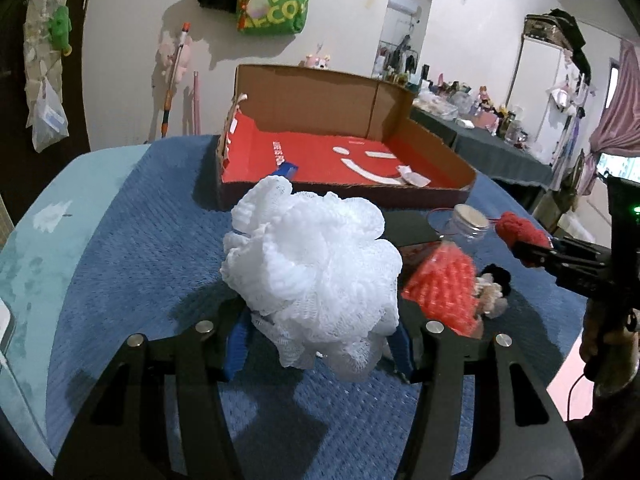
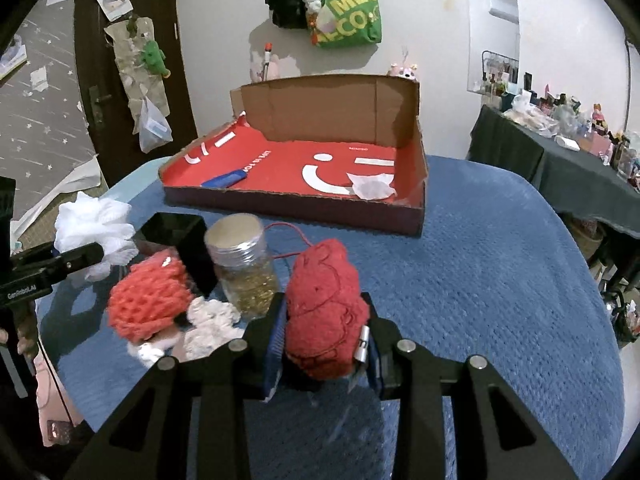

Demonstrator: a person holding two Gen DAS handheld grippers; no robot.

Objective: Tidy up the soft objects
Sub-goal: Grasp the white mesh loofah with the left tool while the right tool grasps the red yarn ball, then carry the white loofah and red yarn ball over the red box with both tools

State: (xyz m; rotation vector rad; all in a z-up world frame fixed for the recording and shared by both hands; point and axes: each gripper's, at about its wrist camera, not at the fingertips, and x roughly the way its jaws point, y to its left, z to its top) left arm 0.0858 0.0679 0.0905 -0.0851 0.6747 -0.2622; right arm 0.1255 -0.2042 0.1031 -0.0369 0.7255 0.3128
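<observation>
Two claws — left claw [image 1: 320, 344] and right claw [image 2: 324, 344]. One white mesh pouf [image 1: 312, 272], one red yarn ball [image 2: 324, 312], one red foam net [image 2: 150, 308] and one cream crochet piece [image 2: 212, 320]. One glitter jar [image 2: 244, 268], one cardboard box [image 2: 328, 208] — inside it, one blue item [image 2: 224, 179] and one crumpled white paper [image 2: 372, 187].

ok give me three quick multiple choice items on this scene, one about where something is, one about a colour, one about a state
1. Where does the glass jar stand?
A. inside the cardboard box
B. on the blue cloth in front of the box
C. on the dark side table

2. What colour is the inside floor of the cardboard box?
A. red
B. green
C. yellow

3. What is the left gripper doing?
A. open over bare cloth
B. shut on the white mesh sponge
C. shut on the jar

Answers:
1 B, the jar sits on the blue cloth on the near side of the box.
2 A, the floor is red with white marks.
3 B, the sponge bulges out from between its blue pads.
</observation>
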